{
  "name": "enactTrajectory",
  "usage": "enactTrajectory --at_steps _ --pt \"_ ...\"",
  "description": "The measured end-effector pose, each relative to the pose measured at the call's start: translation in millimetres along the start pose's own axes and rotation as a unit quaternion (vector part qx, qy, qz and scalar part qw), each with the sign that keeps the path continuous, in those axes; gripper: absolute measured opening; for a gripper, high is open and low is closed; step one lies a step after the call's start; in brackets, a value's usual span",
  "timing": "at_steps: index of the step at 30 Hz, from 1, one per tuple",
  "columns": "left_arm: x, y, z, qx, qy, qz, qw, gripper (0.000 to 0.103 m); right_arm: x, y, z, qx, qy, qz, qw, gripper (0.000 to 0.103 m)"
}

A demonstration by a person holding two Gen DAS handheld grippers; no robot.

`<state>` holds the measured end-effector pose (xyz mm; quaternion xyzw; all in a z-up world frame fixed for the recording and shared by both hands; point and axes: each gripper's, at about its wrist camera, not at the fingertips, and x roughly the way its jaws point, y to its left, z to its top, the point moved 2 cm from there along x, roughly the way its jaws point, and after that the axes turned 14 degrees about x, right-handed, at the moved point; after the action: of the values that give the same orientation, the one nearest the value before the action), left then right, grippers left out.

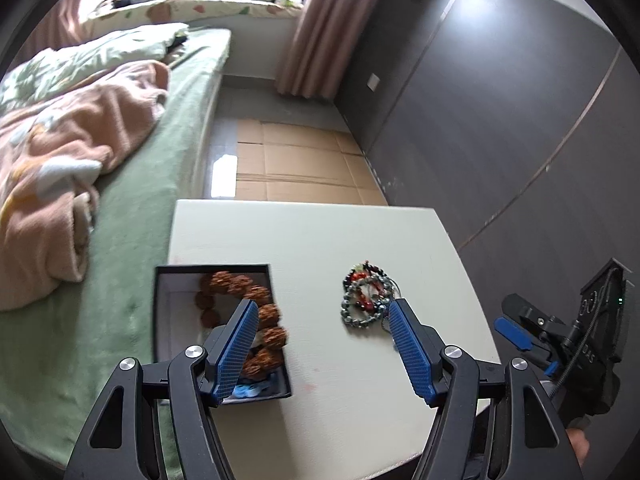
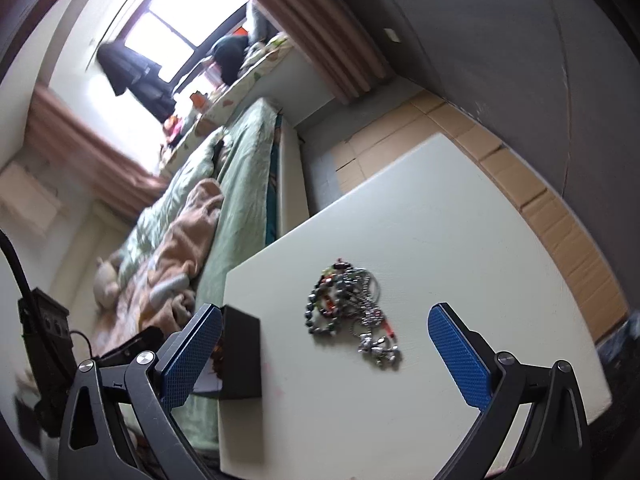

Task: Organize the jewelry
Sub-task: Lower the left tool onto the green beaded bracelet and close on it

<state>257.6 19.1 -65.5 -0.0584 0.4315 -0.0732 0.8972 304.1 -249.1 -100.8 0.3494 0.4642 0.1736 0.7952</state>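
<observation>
Hovering with fingers spread wide, the left hand-held gripper [image 1: 322, 320] sits above the table [image 1: 320, 240], between a box [image 1: 216, 332] (holding a brown bead bracelet [image 1: 256, 312]) and a jewelry pile [image 1: 366, 296]. The right hand-held gripper [image 2: 324, 334], likewise spread, frames that pile just ahead.

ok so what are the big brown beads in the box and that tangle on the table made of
Big brown beads: apparently carved seed or nut shell, matte and deeply wrinkled. Tangle: glossy dark beads, perhaps stone or glass, some red ones, plus a shiny silver metal chain and charm. The box looks like matte black card.
</observation>
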Motion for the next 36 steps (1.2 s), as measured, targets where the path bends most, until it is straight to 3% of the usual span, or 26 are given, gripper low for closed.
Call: enactTrajectory --at_steps 4,8,23,30,34,36 --pt "18 -17 9 0.035 0.02 0.003 0.9992 0.063 11 -32 3 0.042 -0.012 0.001 0.999 0.103" --pt "47 -30 12 0.05 0.058 -0.004 0.9971 0.049 20 -48 4 0.075 0.01 -0.002 0.997 0.087" --pt "132 -51 13 0.081 0.147 0.019 0.9856 0.034 21 -65 5 0.079 0.031 -0.049 0.995 0.086" --pt "159 -46 9 0.074 0.171 0.032 0.9819 0.033 21 -70 5 0.089 0.037 -0.052 0.994 0.086" --pt "165 -39 5 0.045 0.17 0.003 0.9844 0.014 24 -69 4 0.085 0.043 -0.052 0.994 0.086" --pt "163 -37 4 0.034 0.167 -0.004 0.9854 0.01 26 -67 3 0.079 0.05 -0.051 0.994 0.086"
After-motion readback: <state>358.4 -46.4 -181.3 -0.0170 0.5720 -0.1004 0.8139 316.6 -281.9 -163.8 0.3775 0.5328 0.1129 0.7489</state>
